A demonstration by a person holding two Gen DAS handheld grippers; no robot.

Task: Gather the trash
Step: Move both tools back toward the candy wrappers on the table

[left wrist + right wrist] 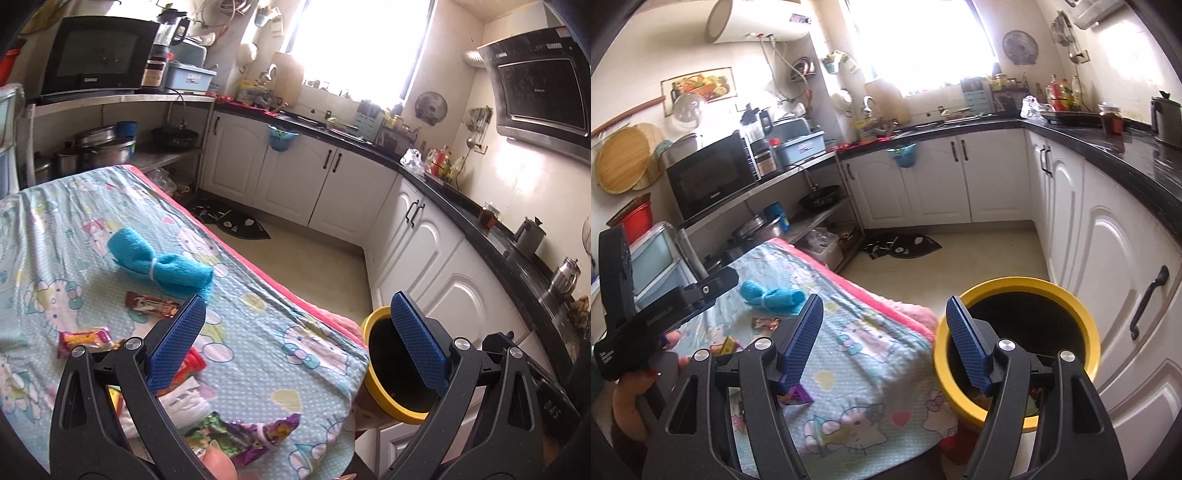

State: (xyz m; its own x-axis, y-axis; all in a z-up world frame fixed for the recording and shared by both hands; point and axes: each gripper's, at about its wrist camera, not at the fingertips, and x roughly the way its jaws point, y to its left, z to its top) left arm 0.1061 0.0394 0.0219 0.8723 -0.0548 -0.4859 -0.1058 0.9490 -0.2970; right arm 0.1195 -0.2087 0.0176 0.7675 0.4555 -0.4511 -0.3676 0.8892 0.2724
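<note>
1. Both tools hang empty with jaws spread wide: the left hand-held gripper (297, 314) over the near end of the tabletop (258, 354), the right hand-held gripper (884, 325) at the tabletop's corner, its right finger just above the rim of the yellow-rimmed bin (1019, 354).
2. The trash lies below and to the left of the left hand-held gripper, so that hand is nearer; the bin stands to its right, beside the tabletop edge (close to the right hand).
3. The brown snack-bar wrapper (151, 304) lies with its long axis across the view, just ahead of the left fingertip.
4. Counted in the left view:
   - wrappers, at least four: brown, pink-orange wrapper (85, 341), red wrapper (192, 363), purple-green wrapper (251, 435);
   - one crumpled white tissue (184, 402);
   - one blue towel (162, 264) tied with a band (likely not trash);
   - one bin.
</note>
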